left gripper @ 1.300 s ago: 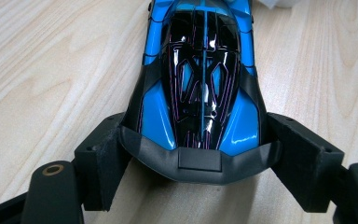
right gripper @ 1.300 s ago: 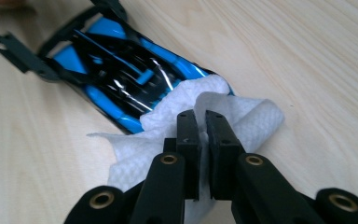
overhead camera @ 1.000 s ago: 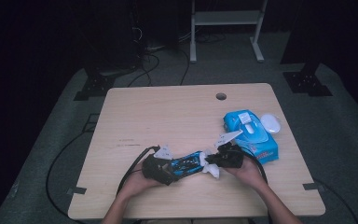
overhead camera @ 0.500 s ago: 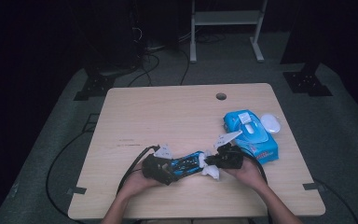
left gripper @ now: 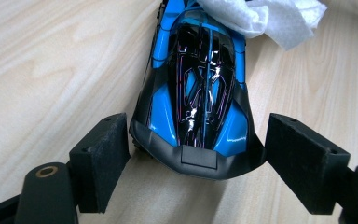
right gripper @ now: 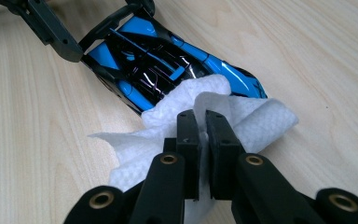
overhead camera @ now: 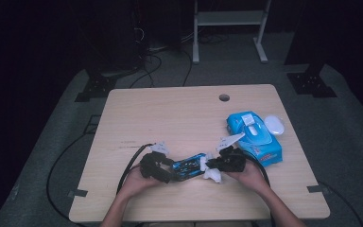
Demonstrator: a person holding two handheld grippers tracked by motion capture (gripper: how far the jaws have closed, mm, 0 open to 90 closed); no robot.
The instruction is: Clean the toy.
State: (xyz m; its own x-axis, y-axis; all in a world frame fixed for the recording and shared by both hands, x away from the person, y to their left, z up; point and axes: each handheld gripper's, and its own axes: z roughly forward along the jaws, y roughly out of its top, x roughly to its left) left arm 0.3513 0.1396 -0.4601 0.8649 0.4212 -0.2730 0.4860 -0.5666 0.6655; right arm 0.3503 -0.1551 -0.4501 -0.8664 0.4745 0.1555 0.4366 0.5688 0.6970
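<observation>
No readable text, label, brand, number or sign is to be made out. The blue packet [overhead camera: 255, 137], lying well apart from the fingers [overhead camera: 253, 176] beyond the right gripper [overhead camera: 213, 166], carries printing too small and blurred to be read. The toy car [left gripper: 198, 88] is marked with thin coloured lines, in which no letters or numerals are formed.

Blue toy car [left gripper: 198, 88] with black striping; white tissue [right gripper: 242, 121]
</observation>
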